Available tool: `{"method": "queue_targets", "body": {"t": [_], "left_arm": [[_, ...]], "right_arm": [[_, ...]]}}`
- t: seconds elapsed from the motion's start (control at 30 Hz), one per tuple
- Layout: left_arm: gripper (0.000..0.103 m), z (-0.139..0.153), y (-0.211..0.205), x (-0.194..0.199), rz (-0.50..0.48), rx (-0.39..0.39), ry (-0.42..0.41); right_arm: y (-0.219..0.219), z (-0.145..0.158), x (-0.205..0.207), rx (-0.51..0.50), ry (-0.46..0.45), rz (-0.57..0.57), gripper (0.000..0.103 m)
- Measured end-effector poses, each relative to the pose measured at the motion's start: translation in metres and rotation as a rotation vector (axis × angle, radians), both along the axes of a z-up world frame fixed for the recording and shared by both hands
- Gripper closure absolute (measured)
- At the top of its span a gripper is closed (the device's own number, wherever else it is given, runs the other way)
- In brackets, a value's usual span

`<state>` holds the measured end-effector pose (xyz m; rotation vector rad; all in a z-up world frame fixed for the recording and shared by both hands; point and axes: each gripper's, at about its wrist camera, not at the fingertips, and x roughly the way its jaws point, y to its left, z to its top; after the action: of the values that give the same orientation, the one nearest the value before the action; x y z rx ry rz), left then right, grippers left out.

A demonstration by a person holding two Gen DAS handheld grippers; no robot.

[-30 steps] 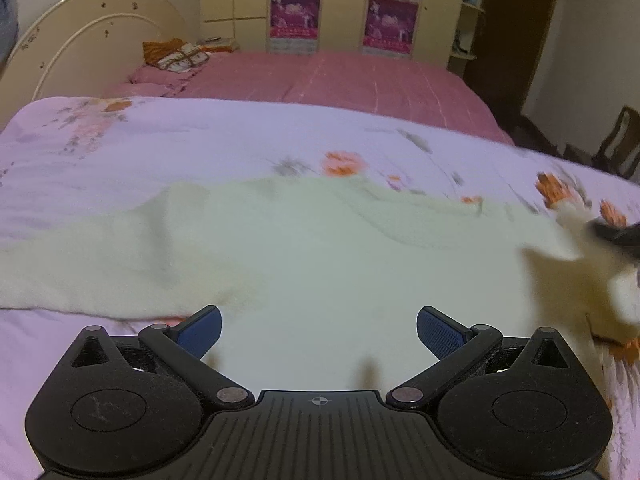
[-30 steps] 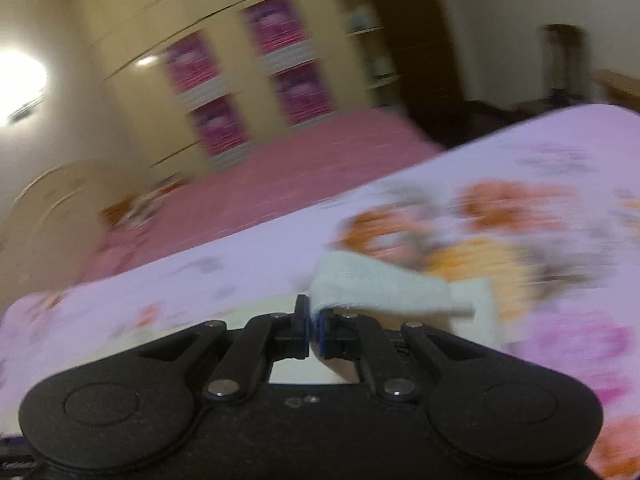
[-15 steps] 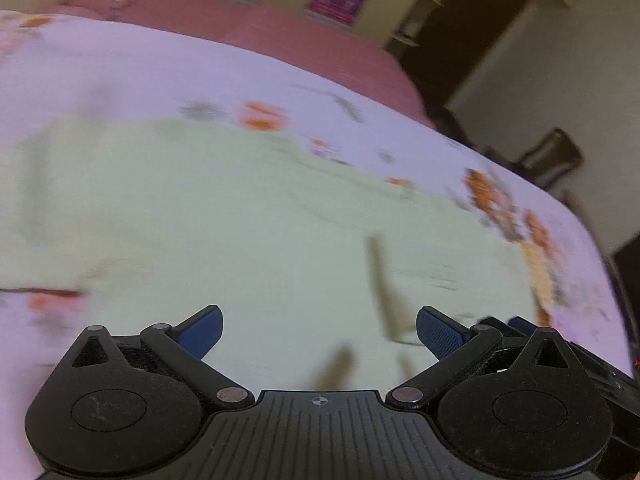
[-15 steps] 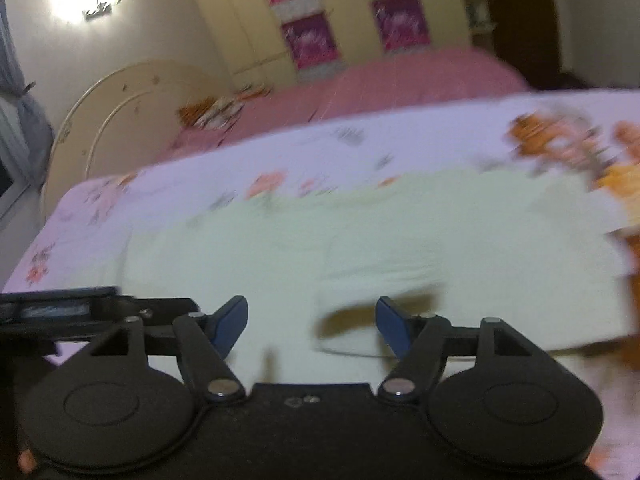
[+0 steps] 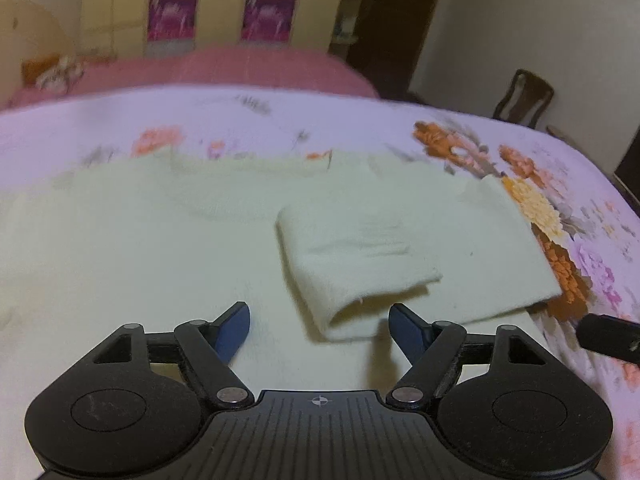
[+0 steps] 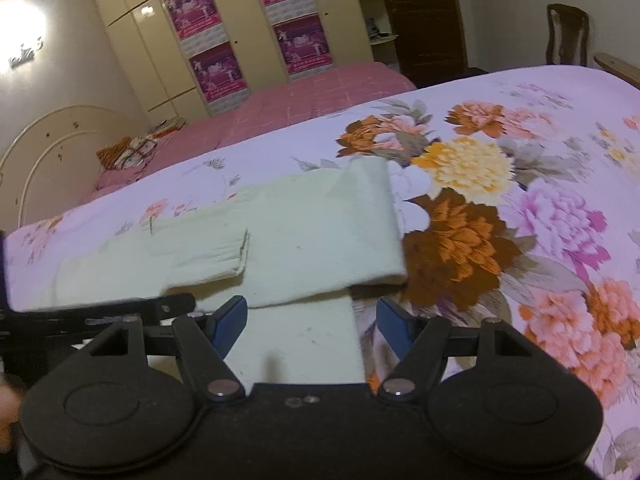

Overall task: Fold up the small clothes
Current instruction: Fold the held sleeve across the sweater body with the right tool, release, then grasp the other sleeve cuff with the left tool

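Note:
A cream knit garment (image 5: pixel 140 248) lies flat on the floral bedsheet (image 5: pixel 592 240). Its right sleeve (image 5: pixel 356 256) is folded back across the body, cuff end toward me. My left gripper (image 5: pixel 320 328) hovers low over the garment with its jaws closing. The cuff's open end lies between the blue pads (image 5: pixel 236 328), which do not touch it. In the right wrist view the garment (image 6: pixel 320 220) shows the folded sleeve (image 6: pixel 208 256) on top. My right gripper (image 6: pixel 312 318) stands open over the garment's near right edge, holding nothing.
The sheet's right side (image 6: pixel 540 240) is bare of clothes. A pink bed (image 6: pixel 312 96) with a small pile of things (image 6: pixel 128 152) stands behind. Farther back are a wardrobe with posters (image 6: pixel 224 40), a curved headboard (image 6: pixel 48 152) and a chair (image 5: pixel 524 96).
The right gripper, shut on the sleeve cuff a second ago, opened and let it drop across the garment. The left gripper swung right and down to the cuff, and its jaws narrowed.

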<state>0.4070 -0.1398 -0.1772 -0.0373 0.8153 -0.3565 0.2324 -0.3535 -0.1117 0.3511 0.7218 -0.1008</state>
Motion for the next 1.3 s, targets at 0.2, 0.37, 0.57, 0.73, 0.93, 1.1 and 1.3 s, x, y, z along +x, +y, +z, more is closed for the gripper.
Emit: {"method": "queue_targets", "body": {"t": [0.2, 0.37, 0.57, 0.73, 0.93, 1.1, 1.3], "left_arm": [[0.072, -0.006, 0.006, 0.006, 0.066, -0.025, -0.063], [0.099, -0.002, 0.029, 0.006, 0.144, -0.083, -0.11], [0.099, 0.023, 0.087, -0.002, 0.252, -0.174, -0.164], [0.099, 0.01, 0.128, 0.0, 0.328, -0.145, -0.111], [0.099, -0.016, 0.144, 0.005, 0.376, -0.129, -0.053], [0.099, -0.027, 0.139, 0.009, 0.358, -0.112, -0.011], [0.091, -0.021, 0.15, -0.002, 0.341, -0.114, 0.006]], "right_arm": [[-0.009, -0.004, -0.009, 0.023, 0.005, -0.024, 0.032], [-0.01, -0.01, 0.0, -0.012, 0.017, -0.042, 0.032], [-0.014, -0.017, 0.013, -0.044, 0.038, -0.065, 0.032], [-0.012, -0.028, 0.028, -0.008, 0.065, -0.037, 0.033], [-0.011, -0.028, 0.052, 0.092, 0.043, -0.033, 0.039], [-0.013, -0.038, 0.076, 0.093, 0.094, -0.031, 0.073], [-0.026, -0.042, 0.065, 0.051, 0.097, -0.069, 0.089]]}}
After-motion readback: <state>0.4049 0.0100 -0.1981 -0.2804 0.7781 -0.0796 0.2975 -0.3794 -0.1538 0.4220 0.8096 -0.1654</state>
